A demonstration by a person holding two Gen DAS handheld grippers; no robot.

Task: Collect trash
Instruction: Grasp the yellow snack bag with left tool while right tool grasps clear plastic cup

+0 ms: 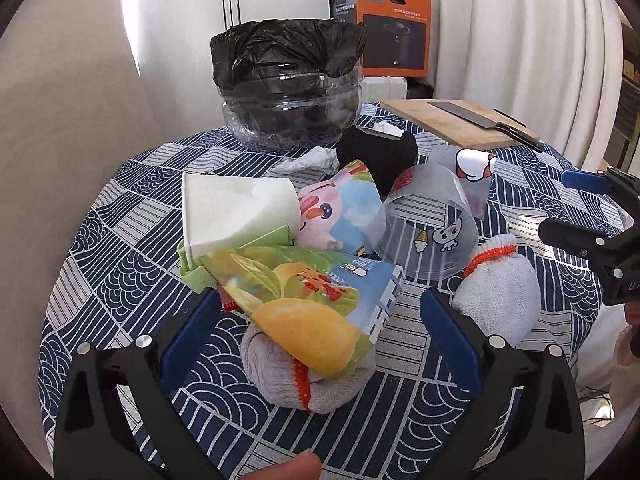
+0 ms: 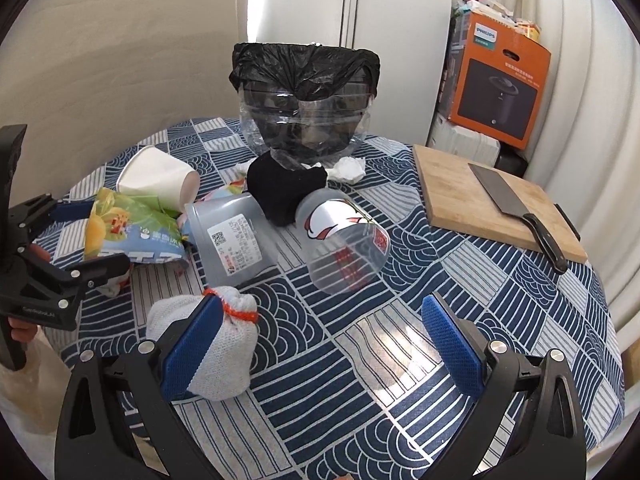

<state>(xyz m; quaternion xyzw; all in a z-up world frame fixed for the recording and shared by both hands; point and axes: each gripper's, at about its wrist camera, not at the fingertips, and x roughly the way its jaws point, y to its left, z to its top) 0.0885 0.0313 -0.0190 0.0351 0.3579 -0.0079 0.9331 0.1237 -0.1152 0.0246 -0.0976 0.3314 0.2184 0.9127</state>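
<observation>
A clear bin lined with a black bag (image 1: pixel 286 84) (image 2: pixel 306 100) stands at the table's far side. In front of it lies a heap: a white paper cup (image 1: pixel 236 210) (image 2: pixel 160 178), a yellow-green snack wrapper (image 1: pixel 312 304) (image 2: pixel 128 228), a pink cartoon wrapper (image 1: pixel 344 210), two clear plastic cups (image 1: pixel 430 228) (image 2: pixel 344 240), a black sock (image 1: pixel 378 152) (image 2: pixel 284 190) and crumpled tissue (image 1: pixel 312 160) (image 2: pixel 350 168). My left gripper (image 1: pixel 320 336) is open around the yellow wrapper and a grey rolled sock (image 1: pixel 308 376). My right gripper (image 2: pixel 320 344) is open, its left finger against a white rolled sock (image 2: pixel 212 352) (image 1: pixel 500 292).
A wooden cutting board (image 2: pixel 480 204) (image 1: pixel 456 120) with a cleaver (image 2: pixel 516 210) lies at the table's right rear. An orange appliance box (image 2: pixel 500 80) (image 1: pixel 396 28) stands behind it. The round table wears a blue patterned cloth (image 2: pixel 400 360). A fingertip (image 1: pixel 288 468) shows at the bottom edge.
</observation>
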